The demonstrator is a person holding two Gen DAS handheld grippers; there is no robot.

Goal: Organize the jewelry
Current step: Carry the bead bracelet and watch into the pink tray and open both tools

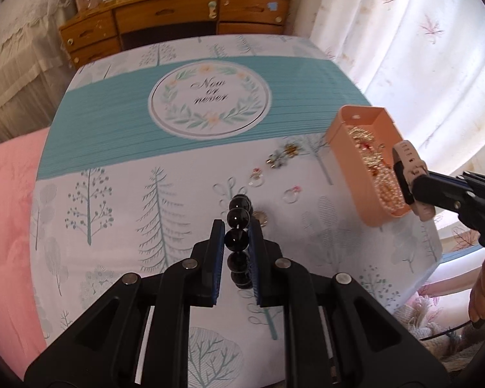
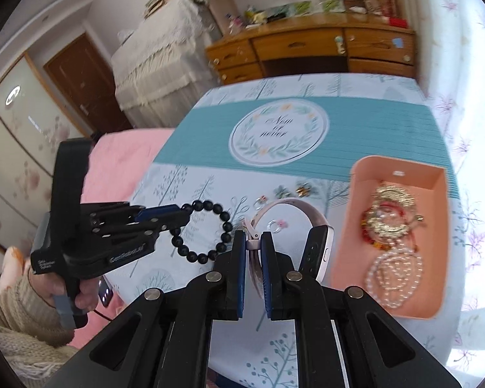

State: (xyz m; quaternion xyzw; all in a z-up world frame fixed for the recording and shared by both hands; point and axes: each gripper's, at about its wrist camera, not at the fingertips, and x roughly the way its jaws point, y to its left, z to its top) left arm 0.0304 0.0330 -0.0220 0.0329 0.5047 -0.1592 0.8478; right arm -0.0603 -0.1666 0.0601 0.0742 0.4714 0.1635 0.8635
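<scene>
On the worktop, a teal-and-white tree-print tablecloth point(image 1: 119, 148) covers the surface, with a round "Now or never" wreath emblem in the teal band. Peach rectangular plastic box point(image 2: 436, 232) sits at the cloth's right side, holding a gold chain pendant piece point(image 2: 393, 213) and a coiled white pearl strand point(image 2: 394, 274). Left hand-held gripper point(image 1: 236, 242) is clenched on a black round-bead bracelet point(image 1: 237, 226), held off the cloth; in the right wrist view the bracelet hangs as a full loop from the fingers. Right hand-held gripper point(image 2: 253, 249) is clamped on the strap of a pale pink smartwatch with a black face point(image 2: 317, 252), held just beside the box's left wall, above the cloth. Loose on the cloth between bracelet and box: two small flower-shaped earrings point(image 1: 283, 155), two clear rings point(image 1: 291, 195) with small coloured tops, and a small round metallic piece point(image 1: 261, 218) near the left fingers, too blurred to identify.
</scene>
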